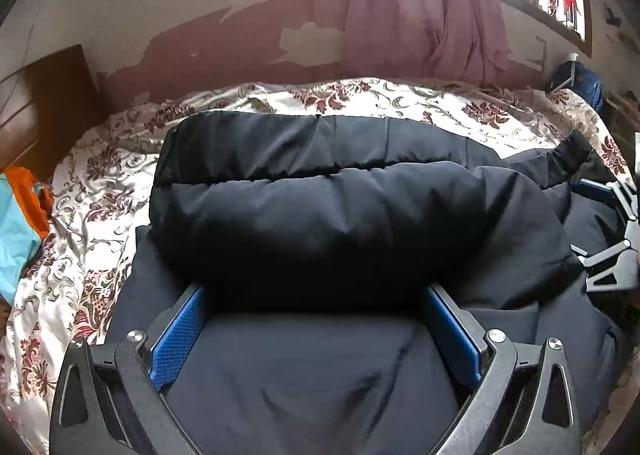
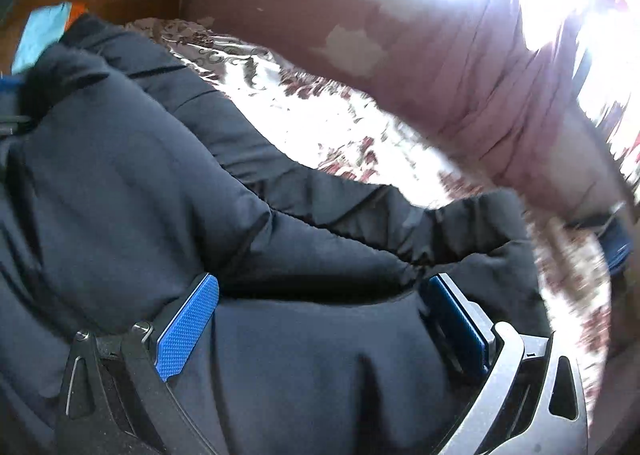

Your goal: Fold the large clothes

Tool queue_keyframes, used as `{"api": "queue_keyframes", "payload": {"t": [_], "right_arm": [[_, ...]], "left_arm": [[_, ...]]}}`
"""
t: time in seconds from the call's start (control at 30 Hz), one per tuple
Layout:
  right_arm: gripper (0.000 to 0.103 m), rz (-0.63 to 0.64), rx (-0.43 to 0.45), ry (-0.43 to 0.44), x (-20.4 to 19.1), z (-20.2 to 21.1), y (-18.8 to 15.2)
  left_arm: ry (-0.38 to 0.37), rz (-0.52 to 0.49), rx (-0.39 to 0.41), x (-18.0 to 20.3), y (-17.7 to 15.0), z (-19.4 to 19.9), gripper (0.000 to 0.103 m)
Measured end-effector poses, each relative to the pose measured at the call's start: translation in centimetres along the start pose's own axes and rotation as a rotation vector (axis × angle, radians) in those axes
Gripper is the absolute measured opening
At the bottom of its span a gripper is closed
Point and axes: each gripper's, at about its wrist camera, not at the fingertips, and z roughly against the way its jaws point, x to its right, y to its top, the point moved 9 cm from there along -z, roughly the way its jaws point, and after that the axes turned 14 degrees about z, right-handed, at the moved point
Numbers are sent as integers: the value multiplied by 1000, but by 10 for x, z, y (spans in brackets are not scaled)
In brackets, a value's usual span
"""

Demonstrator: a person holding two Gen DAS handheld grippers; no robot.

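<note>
Starting at the left edge of the bed point(image 1: 120, 159), an orange and blue garment point(image 1: 20, 215) lies close to the puffy dark jacket point(image 1: 340, 215), which sits in the middle of the floral bedspread with its upper part rolled back over the lower. If the fold swings wide to that side, the jacket could drag the smaller garment along or land on it.

The left hand-held gripper point(image 1: 316, 319) has its blue pads spread apart, with jacket fabric bulging between them but not pinched. Closing here risks catching only the slippery outer shell, so the thick padding could slide out and the fold spring open.

Further right, the right hand-held gripper point(image 2: 320, 315) is likewise spread wide over the jacket, gripping nothing; its view is blurred. The sleeve point(image 2: 440, 223) trails loose toward the right side of the bed, and left untucked it may flop out and spoil the fold.
</note>
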Motion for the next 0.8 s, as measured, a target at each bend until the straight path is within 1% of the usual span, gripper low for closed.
{"api": "queue_keyframes", "payload": {"t": [0.07, 0.1, 0.17, 0.2, 0.27, 0.33, 0.4, 0.47, 0.5, 0.53, 0.57, 0.63, 0.67, 0.73, 0.77, 0.8], "right_arm": [[102, 23, 13, -42, 0, 6, 0], [102, 28, 15, -43, 1, 8, 1], [101, 26, -1, -9, 8, 13, 1], [101, 21, 7, -4, 15, 19, 2], [101, 14, 50, -28, 35, 40, 2], [102, 5, 60, -44, 55, 56, -5], [102, -18, 29, -6, 71, 60, -17], [102, -97, -27, 117, 84, 53, -35], [102, -169, -55, 206, 90, 48, -46], [102, -238, -79, 268, 96, 42, -57], [102, -287, -96, 303, 99, 39, -66], [102, -406, -130, 392, 109, 28, -83], [102, -458, -145, 444, 111, 22, -90], [102, -542, -171, 558, 111, 8, -101], [102, -553, -175, 581, 107, 3, -104], [102, -556, -180, 612, 105, -1, -106]], "left_arm": [[6, 0, 9, 0, -1, 2, 103], [7, 2, 9, 0, -2, 3, 103], [11, 10, -2, -1, -3, 4, 103], [18, 23, -33, -4, -4, 4, 103], [18, 51, -88, -9, 0, 10, 103], [14, 80, -86, -17, 6, 22, 103], [20, 118, -58, -32, 13, 38, 103], [21, 164, -47, -47, 16, 47, 103], [22, 201, -58, -57, 16, 50, 103], [16, 259, -86, -70, 15, 51, 103], [7, 289, -104, -76, 14, 51, 103], [-48, 388, -173, -93, 7, 47, 103], [-67, 412, -199, -96, 4, 44, 103], [-116, 487, -287, -106, -7, 35, 103], [-133, 514, -321, -109, -12, 32, 103], [-162, 555, -375, -113, -18, 25, 103]]}}
